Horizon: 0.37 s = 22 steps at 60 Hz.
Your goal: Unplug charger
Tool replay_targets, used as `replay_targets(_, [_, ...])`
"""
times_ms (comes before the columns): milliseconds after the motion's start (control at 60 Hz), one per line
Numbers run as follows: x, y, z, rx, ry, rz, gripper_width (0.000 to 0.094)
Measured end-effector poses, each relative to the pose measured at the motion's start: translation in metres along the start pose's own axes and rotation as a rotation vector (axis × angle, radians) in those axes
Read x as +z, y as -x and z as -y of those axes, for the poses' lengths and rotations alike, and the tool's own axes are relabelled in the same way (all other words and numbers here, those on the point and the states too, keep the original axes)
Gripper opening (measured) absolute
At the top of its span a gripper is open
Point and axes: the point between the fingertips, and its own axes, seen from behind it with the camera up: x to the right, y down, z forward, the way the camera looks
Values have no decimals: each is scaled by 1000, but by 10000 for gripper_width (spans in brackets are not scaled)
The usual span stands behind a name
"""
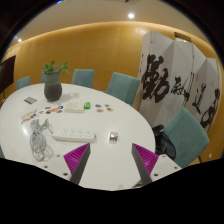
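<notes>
A white power strip [75,132] lies on the white oval table [120,115], ahead of my left finger. A tangle of pale cable [38,140] lies to its left. A small grey and white block [112,136], perhaps the charger, sits on the table just ahead of the fingers, apart from the strip. I cannot tell whether anything is plugged into the strip. My gripper [110,160] is open and empty above the table's near edge, its magenta pads [76,155] wide apart.
A potted plant [52,80] stands at the far left of the table, with small items [68,110] scattered near it. Teal chairs [184,133] ring the table. A folding screen with black calligraphy [175,80] stands at the right.
</notes>
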Motion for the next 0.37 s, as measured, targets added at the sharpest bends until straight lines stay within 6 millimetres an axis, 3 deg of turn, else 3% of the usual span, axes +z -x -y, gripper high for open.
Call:
replay_targets(83, [-30, 0, -8, 4, 3, 2, 873])
replay_targets(183, [-54, 6, -17, 7, 9, 23, 870])
replay_targets(367, [-71, 9, -21, -9, 0, 33, 870])
